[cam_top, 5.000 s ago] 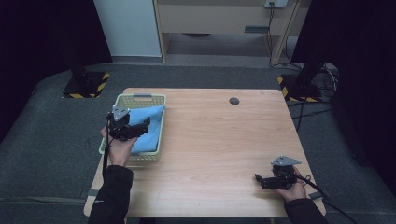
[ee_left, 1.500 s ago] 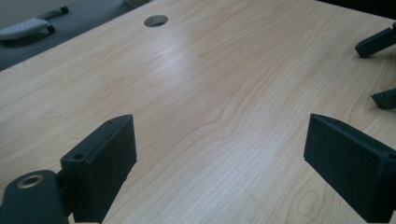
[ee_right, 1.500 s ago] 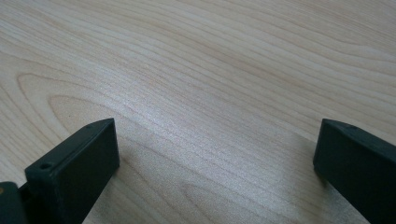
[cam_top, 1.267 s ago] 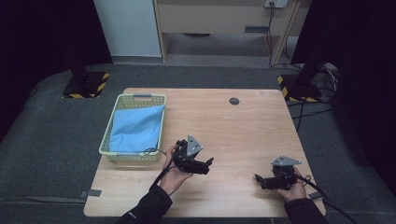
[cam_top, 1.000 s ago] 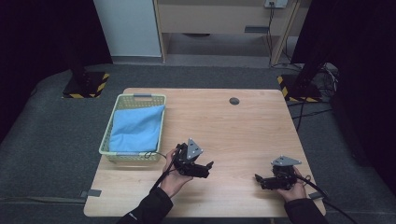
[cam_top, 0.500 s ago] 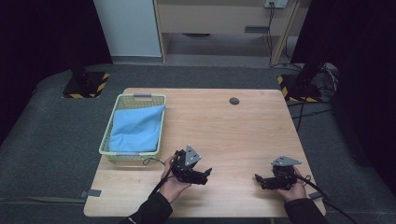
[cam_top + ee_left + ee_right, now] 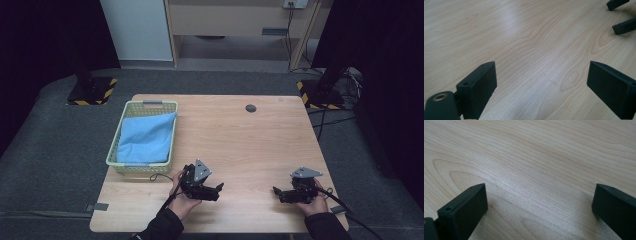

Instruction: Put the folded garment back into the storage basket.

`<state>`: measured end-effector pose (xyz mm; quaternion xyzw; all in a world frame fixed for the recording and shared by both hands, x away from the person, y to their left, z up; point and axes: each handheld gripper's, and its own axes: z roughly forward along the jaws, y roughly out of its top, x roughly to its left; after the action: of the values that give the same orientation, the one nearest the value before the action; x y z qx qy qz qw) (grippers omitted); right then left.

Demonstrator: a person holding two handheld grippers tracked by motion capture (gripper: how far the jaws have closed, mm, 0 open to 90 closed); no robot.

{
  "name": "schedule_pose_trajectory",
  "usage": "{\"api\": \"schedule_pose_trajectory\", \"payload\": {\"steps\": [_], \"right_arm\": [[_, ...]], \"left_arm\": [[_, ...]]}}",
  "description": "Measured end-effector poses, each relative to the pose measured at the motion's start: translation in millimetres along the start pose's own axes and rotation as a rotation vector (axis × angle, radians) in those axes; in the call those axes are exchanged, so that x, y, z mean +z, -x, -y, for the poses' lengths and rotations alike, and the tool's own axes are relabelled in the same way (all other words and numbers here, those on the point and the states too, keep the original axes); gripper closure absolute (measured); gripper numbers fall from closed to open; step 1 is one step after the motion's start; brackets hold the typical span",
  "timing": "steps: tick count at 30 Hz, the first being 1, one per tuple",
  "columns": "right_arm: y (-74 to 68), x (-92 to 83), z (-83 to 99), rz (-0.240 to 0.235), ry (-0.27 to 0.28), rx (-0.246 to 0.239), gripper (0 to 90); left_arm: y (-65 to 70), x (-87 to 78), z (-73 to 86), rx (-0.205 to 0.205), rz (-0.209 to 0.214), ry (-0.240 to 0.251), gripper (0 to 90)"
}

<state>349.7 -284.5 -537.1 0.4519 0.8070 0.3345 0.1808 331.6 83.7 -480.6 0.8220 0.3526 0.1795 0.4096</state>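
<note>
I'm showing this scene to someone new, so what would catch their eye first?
First, the bright blue cloth lying in the pale green basket at the table's left side. Next, the two black tools near the front edge: the left tool and the right tool, each held low over bare wood with jaws open and nothing between them. A small dark disc sits near the far edge.

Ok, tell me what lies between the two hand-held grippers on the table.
Nothing: in the high view the stretch of table between the left hand-held gripper and the right hand-held gripper is bare wood. Both stand open and hold nothing.
</note>
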Motion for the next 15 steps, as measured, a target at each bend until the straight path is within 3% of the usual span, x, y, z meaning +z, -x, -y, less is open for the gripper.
{"api": "schedule_pose_trajectory", "payload": {"steps": [15], "right_arm": [[0.0,0.0,0.0,0.0,0.0,0.0,0.3]], "left_arm": [[-8.9,-11.5,9.9,-0.029,-0.015,-0.001,8.6]]}}
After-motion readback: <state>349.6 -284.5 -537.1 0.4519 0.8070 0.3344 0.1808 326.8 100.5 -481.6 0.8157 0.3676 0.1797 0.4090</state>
